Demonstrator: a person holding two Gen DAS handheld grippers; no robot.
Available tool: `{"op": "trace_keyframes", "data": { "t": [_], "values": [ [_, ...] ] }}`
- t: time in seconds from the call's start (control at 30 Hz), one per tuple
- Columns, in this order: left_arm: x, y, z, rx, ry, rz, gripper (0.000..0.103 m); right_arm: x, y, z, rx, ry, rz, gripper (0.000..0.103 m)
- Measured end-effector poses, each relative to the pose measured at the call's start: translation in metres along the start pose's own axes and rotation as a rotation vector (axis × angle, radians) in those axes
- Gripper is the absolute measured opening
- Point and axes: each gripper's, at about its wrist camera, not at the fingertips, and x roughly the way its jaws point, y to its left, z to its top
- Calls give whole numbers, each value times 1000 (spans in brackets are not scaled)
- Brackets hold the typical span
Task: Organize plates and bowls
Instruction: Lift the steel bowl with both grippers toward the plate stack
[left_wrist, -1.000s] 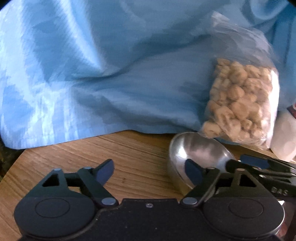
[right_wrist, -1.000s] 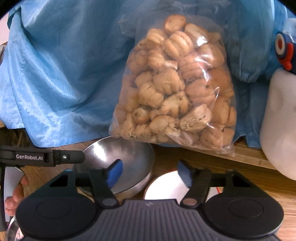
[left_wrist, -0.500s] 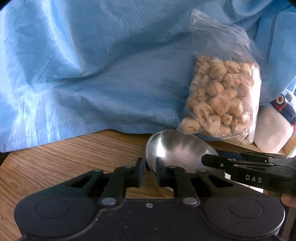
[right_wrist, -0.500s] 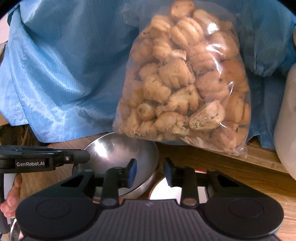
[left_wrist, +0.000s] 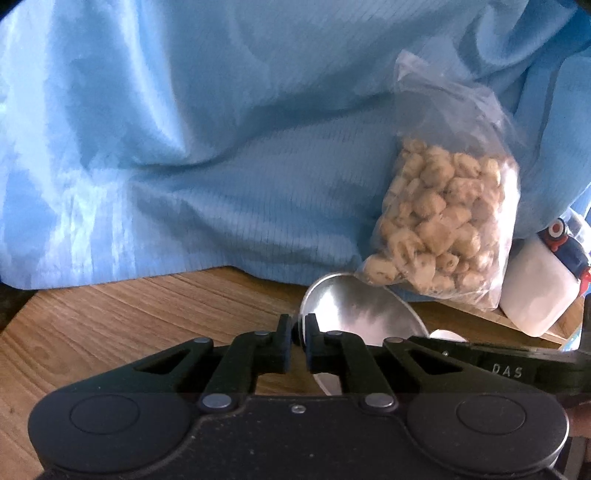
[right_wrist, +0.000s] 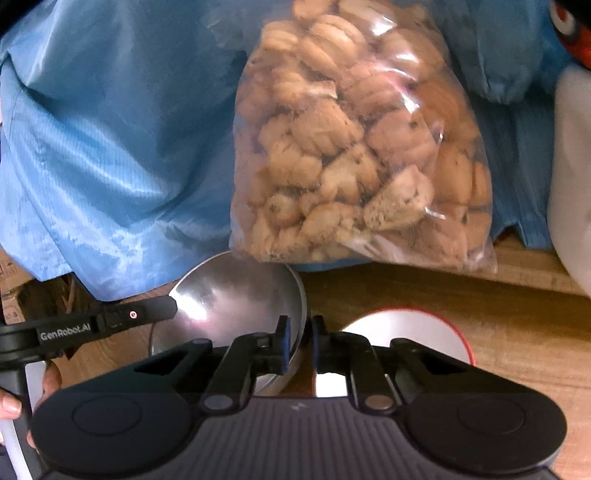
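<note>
A shiny steel bowl (left_wrist: 362, 314) sits on the wooden table (left_wrist: 147, 314) in front of a bag of cookies. My left gripper (left_wrist: 298, 325) is closing its jaws on the bowl's left rim, and the pads pinch the thin edge. In the right wrist view the same steel bowl (right_wrist: 229, 299) lies left of centre. My right gripper (right_wrist: 300, 326) is closing on its right rim, which stands between the pads. A white plate with a red rim (right_wrist: 406, 328) lies flat just right of the bowl, partly under the right gripper.
A clear bag of cookies (right_wrist: 351, 147) leans on a blue cloth (left_wrist: 184, 147) right behind the bowl. A white plastic jug (left_wrist: 532, 295) stands at the far right. A hand (right_wrist: 9, 406) shows at the lower left edge.
Both grippers went from wide open to shut, each closing on one side of the steel bowl's rim. The hands stayed nearly in place.
</note>
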Motion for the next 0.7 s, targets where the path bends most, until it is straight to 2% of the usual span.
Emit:
{"op": "trace_keyframes", "data": {
  "t": [0.33,0.43,0.7],
  "values": [
    [-27,-13,-1,17,-43,14,7,-12,-2,-10,77,7,46,12],
    [-34,-17,-2,22,-51,9,7,-18,-7,-13,108,12,59,9],
    [-59,-33,-4,47,-90,-4,7,-40,-11,-19,137,-22,72,8]
  ]
}}
